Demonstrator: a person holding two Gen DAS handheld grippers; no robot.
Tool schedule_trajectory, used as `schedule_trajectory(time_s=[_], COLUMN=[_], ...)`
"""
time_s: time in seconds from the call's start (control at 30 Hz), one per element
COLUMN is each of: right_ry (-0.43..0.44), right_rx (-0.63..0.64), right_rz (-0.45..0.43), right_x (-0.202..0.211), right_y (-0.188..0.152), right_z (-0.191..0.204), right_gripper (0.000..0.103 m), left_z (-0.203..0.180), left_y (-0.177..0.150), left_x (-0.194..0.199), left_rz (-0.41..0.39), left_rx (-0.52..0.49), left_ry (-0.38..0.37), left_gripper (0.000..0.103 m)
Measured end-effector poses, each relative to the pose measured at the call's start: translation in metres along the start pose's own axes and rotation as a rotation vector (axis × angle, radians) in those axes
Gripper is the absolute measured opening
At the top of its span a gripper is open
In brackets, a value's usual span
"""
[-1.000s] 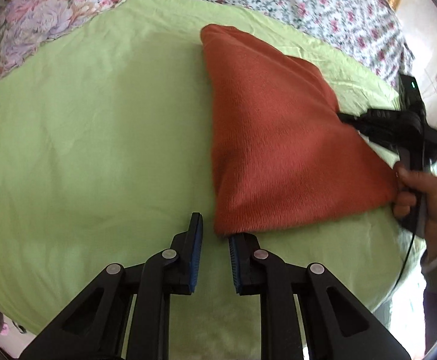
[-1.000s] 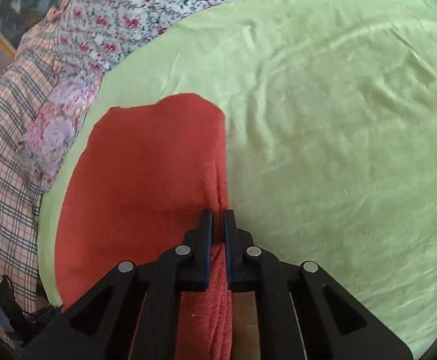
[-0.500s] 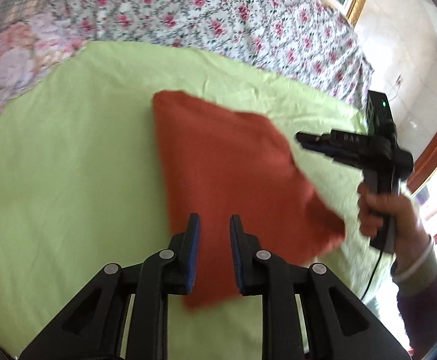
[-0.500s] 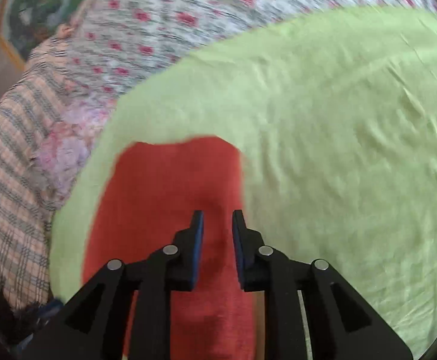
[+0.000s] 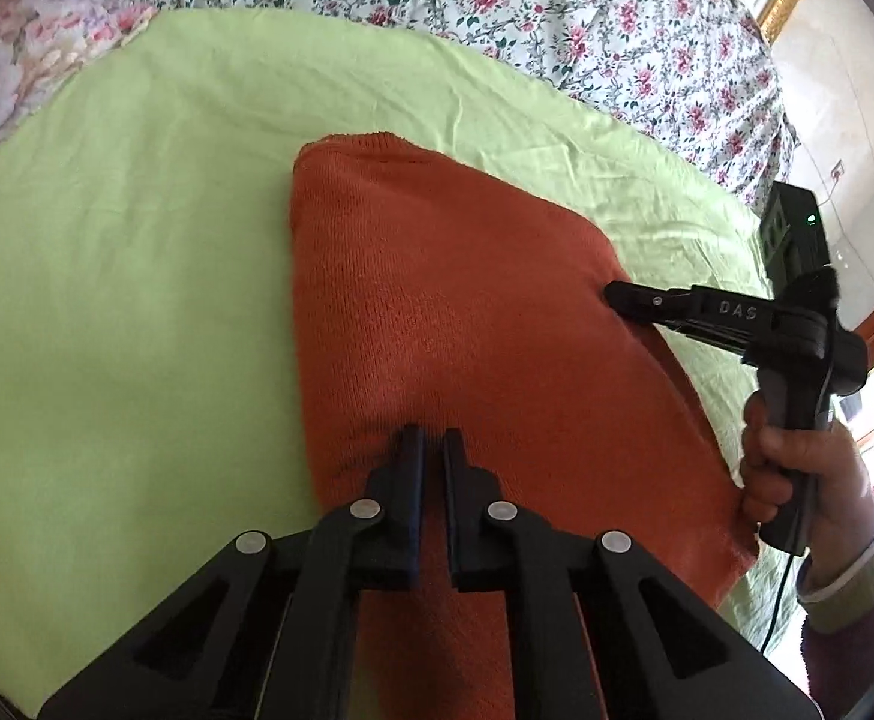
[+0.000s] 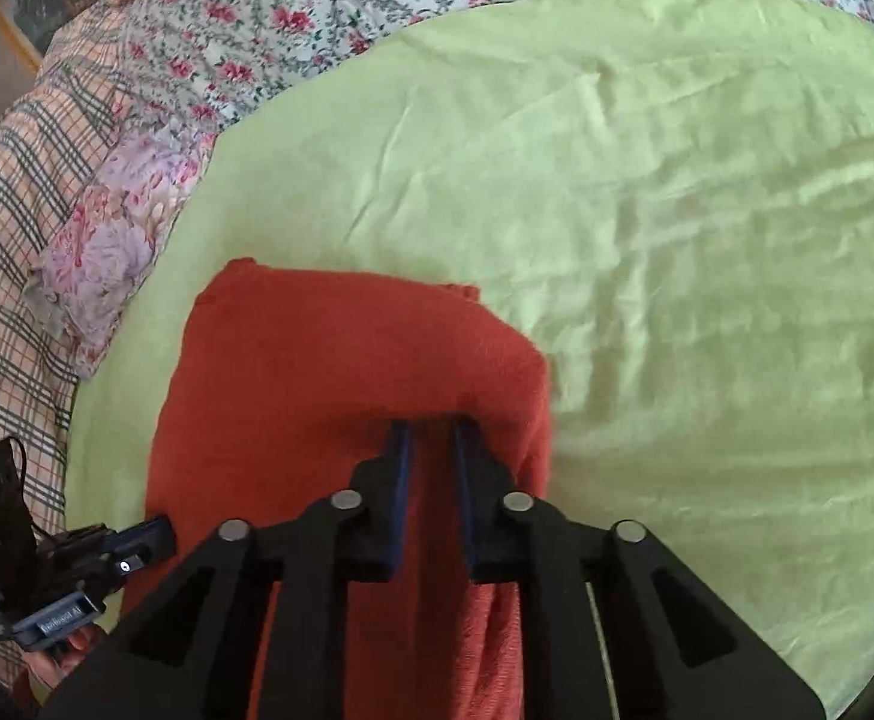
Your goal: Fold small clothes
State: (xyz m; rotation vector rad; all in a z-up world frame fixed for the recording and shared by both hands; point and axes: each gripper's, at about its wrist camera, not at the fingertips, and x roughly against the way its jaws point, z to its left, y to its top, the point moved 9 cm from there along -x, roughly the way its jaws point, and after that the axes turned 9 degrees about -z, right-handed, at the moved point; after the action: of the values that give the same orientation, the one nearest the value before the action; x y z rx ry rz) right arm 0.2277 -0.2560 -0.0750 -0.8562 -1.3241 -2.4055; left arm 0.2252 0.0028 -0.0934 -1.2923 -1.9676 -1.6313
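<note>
**Both grippers on an orange knit garment on a green sheet**

An orange-red knitted garment [image 5: 466,324] lies folded on a light green sheet [image 5: 125,276] spread over a bed. Behind the sheet runs a floral bedcover [image 5: 586,18], and in the right wrist view a plaid cloth [image 6: 11,192] and a lilac flowered pillow [image 6: 113,240] sit at the left edge.

The left gripper [image 5: 431,450] is low over the near part of the garment, its jaws drawn close with only a narrow slit between them; whether any knit is pinched there cannot be told. The right gripper [image 6: 431,438] sits over the garment near its right edge [image 6: 538,408], its jaws parted with orange knit showing between them; whether they clamp it is unclear. From the left wrist view, the right gripper's tip [image 5: 622,294] touches the far right side of the garment, held by the person's hand [image 5: 796,468].
</note>
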Motion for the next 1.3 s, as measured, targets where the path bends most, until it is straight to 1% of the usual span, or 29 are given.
schedule_trajectory(time_s=[0.03, 0.07, 0.17, 0.23, 0.3, 0.37, 0.43, 0.5, 0.53, 0.6, 0.67, 0.77, 0.83, 0.93, 1.1, 1.3], right_ry=[-0.004, -0.006, 0.008, 0.04, 0.052, 0.056, 0.026, 0.004, -0.004, -0.01, -0.033, -0.035, -0.053, -0.04, -0.081, -0.085], right_rx=[-0.001, 0.0, 0.02, 0.026, 0.039, 0.047, 0.065, 0.07, 0.067, 0.068, 0.081, 0.094, 0.099, 0.085, 0.138, 0.127], right_rz=[-0.005, -0.013, -0.047, -0.063, -0.062, -0.037, -0.015, 0.004, 0.01, 0.0, -0.002, -0.029, -0.023, -0.018, -0.022, -0.018], right_x=[0.005, 0.013, 0.046, 0.072, 0.089, 0.104, 0.108, 0.107, 0.106, 0.107, 0.108, 0.116, 0.117, 0.114, 0.116, 0.129], right_y=[-0.001, -0.003, -0.017, -0.038, -0.062, -0.093, -0.114, -0.127, -0.132, -0.133, -0.133, -0.132, -0.135, -0.142, -0.145, -0.152], right_z=[0.002, 0.005, 0.021, 0.031, 0.035, 0.035, 0.028, 0.019, 0.014, 0.012, 0.014, 0.022, 0.017, 0.01, 0.015, 0.012], right_gripper=[0.014, 0.017, 0.021, 0.023, 0.028, 0.029, 0.029, 0.029, 0.028, 0.026, 0.027, 0.029, 0.029, 0.028, 0.028, 0.029], left_z=[-0.002, -0.006, -0.016, -0.025, -0.032, -0.036, -0.033, -0.028, -0.027, -0.028, -0.028, -0.03, -0.028, -0.027, -0.029, -0.026], left_y=[-0.001, -0.006, -0.022, -0.036, -0.054, -0.071, -0.086, -0.1, -0.102, -0.103, -0.104, -0.105, -0.109, -0.111, -0.111, -0.121], left_x=[0.005, 0.014, 0.04, 0.057, 0.07, 0.073, 0.07, 0.064, 0.063, 0.065, 0.067, 0.072, 0.069, 0.067, 0.069, 0.082], left_rz=[-0.007, -0.018, -0.042, -0.05, -0.053, -0.035, -0.009, 0.025, 0.025, 0.021, 0.025, 0.018, 0.027, 0.027, 0.032, 0.049], left_rx=[-0.003, -0.008, -0.033, -0.028, -0.034, -0.067, -0.09, -0.071, -0.062, -0.064, -0.069, -0.076, -0.073, -0.07, -0.074, -0.048], left_ry=[0.002, 0.001, 0.008, -0.015, -0.026, -0.013, 0.006, 0.01, 0.005, 0.008, 0.02, 0.021, 0.022, 0.024, 0.038, 0.057], left_gripper=[0.008, 0.01, 0.011, 0.015, 0.017, 0.017, 0.017, 0.017, 0.017, 0.017, 0.018, 0.021, 0.021, 0.021, 0.021, 0.028])
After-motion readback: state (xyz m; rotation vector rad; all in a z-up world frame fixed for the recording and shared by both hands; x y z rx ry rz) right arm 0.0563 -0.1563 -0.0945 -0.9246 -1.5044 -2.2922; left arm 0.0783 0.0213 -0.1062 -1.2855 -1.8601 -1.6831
